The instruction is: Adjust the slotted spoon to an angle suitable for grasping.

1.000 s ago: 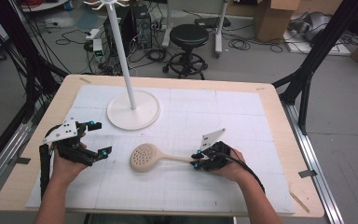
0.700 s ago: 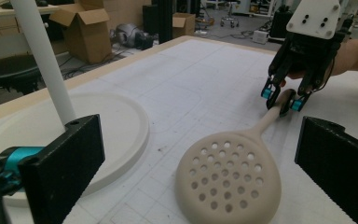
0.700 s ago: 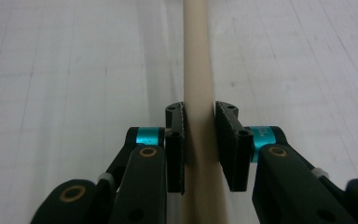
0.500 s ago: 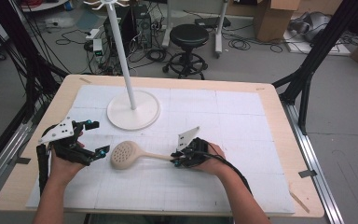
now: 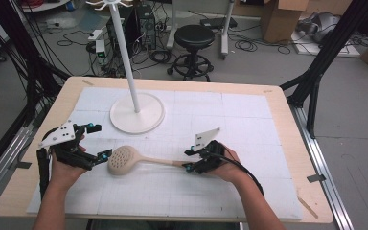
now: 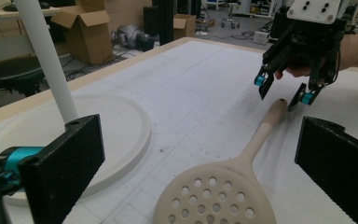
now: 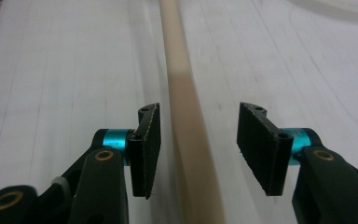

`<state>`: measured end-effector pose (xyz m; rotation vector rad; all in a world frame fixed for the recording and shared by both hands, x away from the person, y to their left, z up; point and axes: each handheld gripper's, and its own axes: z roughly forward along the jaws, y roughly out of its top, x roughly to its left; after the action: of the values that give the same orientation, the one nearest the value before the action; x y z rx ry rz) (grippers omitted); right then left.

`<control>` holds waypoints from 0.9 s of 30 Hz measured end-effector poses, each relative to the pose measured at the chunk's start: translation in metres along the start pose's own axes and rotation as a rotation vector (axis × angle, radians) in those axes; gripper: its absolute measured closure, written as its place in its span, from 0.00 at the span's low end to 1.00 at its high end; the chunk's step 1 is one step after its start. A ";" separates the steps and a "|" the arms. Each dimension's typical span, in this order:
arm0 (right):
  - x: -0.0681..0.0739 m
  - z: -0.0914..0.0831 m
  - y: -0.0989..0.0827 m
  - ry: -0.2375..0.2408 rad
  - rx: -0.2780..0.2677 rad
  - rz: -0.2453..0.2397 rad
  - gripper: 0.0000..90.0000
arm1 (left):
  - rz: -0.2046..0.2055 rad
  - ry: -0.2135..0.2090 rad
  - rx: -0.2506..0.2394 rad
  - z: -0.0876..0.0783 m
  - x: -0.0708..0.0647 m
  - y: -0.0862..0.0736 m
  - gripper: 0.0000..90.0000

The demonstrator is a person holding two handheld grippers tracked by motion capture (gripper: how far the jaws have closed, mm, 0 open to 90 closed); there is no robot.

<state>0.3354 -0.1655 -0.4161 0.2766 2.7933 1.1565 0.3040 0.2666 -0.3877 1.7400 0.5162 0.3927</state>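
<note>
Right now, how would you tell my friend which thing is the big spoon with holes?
Find the white mat on the wooden table, then the tall white stand on its round base. Just in front of that base lies the spoon, flat on the mat between two hands. It is the tan thing with a round head full of little holes and a long handle.

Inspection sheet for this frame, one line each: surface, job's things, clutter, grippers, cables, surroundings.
Surface: wooden table under a white gridded mat.
Job's things: beige perforated spoon lying flat on the mat.
Clutter: white pole stand on its round base behind the spoon.
Grippers: left gripper open, beside the spoon's head; right gripper open, its jaws have just been opening, with the spoon's handle between them, pads clear of it.
Cables: one trails from the right gripper along the forearm.
Surroundings: black stool, cardboard boxes, floor wiring.
</note>
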 end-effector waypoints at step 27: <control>0.001 0.020 -0.002 0.014 0.091 -0.063 0.74 | 0.002 -0.002 0.009 0.002 0.000 -0.001 0.02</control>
<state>0.3374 -0.1525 -0.4316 0.1867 2.8492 1.0236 0.3052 0.2652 -0.3889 1.7500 0.5154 0.3900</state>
